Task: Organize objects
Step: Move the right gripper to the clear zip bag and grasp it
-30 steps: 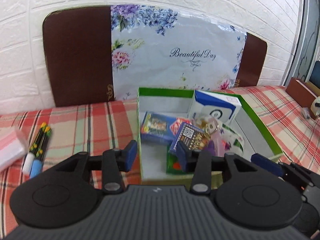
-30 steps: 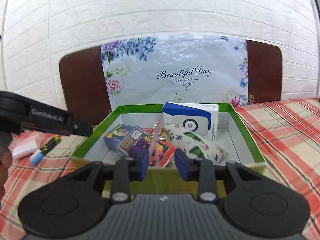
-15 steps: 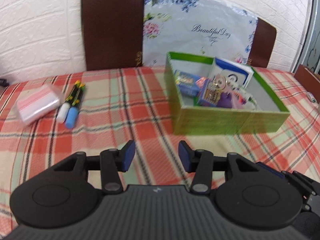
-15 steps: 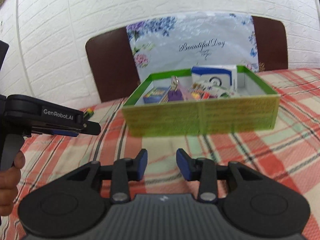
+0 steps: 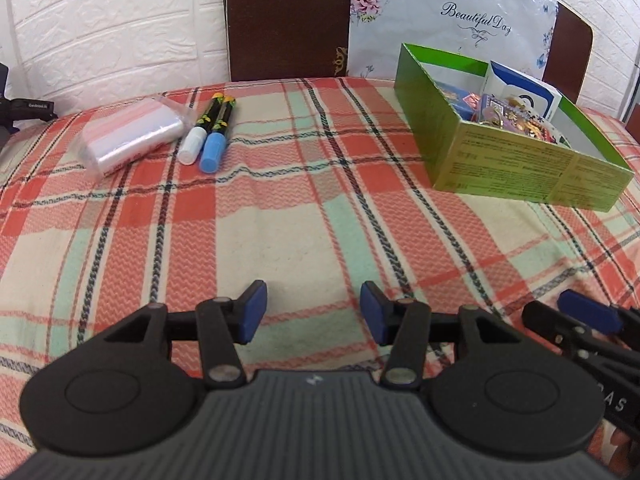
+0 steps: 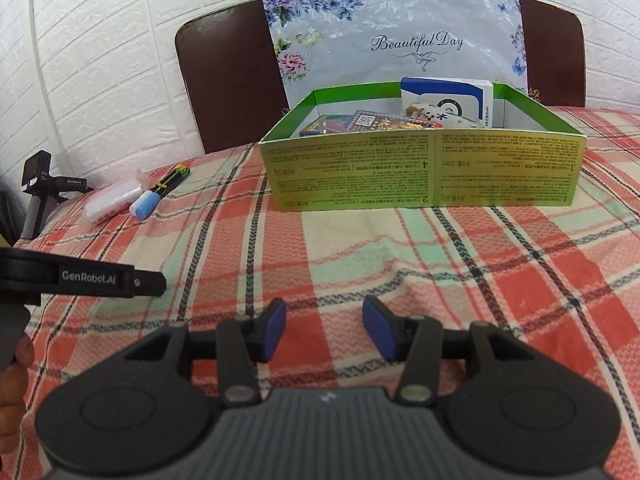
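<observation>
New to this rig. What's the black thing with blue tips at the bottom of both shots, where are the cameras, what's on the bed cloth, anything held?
No robot arm here: a person carries a handheld two-finger gripper in each hand, with a fisheye camera on each looking along its fingers. One picture is from the left gripper, the other from the right gripper. Both have jaws opening with nothing between them. On the plaid cloth lie a clear plastic bag and beside it two markers, one white-capped, one blue-capped. To the right stands an open green box already holding a blue and white carton and other small packs. Nothing is held.
</observation>
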{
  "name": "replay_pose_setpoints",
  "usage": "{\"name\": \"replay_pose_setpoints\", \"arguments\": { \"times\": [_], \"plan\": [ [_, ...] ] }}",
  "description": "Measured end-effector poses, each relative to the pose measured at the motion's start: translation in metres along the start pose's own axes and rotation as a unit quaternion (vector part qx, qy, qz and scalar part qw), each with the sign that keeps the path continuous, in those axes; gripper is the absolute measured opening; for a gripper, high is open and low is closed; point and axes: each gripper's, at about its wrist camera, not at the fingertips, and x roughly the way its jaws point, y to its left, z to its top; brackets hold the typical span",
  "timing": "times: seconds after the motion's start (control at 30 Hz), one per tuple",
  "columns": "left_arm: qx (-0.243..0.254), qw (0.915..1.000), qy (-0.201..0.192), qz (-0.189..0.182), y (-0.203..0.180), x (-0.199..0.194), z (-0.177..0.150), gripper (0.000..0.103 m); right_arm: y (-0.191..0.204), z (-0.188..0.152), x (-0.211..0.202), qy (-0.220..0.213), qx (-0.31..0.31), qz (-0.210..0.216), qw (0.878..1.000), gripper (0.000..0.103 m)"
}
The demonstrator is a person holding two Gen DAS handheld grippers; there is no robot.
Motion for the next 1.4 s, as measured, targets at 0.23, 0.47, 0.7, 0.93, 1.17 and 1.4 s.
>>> {"name": "replay_pose_setpoints", "arguments": {
  "times": [0.23, 0.47, 0.7, 0.93, 1.17, 1.4],
  "plan": [
    [-0.015, 0.9998, -0.004, 0.007, 0.019, -0.001, -0.002, 0.055, 0.027, 0.005, 0.009, 0.008, -0.029, 0.018, 0.999, 0.047],
    [-0.035, 0.999, -0.011, 0.025, 0.051, -0.002, -0.003, 0.055, 0.076, 0.009, 0.026, 0.016, -0.086, 0.055, 0.995, 0.047],
    [-0.054, 0.9959, -0.034, 0.064, 0.103, -0.003, -0.005, 0.055, 0.133, 0.011, 0.05, 0.02, -0.146, 0.1, 0.984, 0.049],
    [-0.088, 0.9843, -0.115, 0.101, 0.171, -0.015, -0.035, 0.064, 0.203, 0.038, 0.092, -0.009, -0.223, 0.149, 0.963, 0.061],
    [-0.127, 0.9791, -0.147, 0.059, 0.182, -0.017, -0.04, 0.073, 0.257, 0.116, 0.165, -0.051, -0.186, 0.159, 0.968, 0.087],
    [-0.15, 0.9756, -0.156, 0.04, 0.188, -0.019, -0.043, 0.074, 0.273, 0.159, 0.263, 0.099, -0.108, 0.19, 0.971, 0.084]
  ]
}}
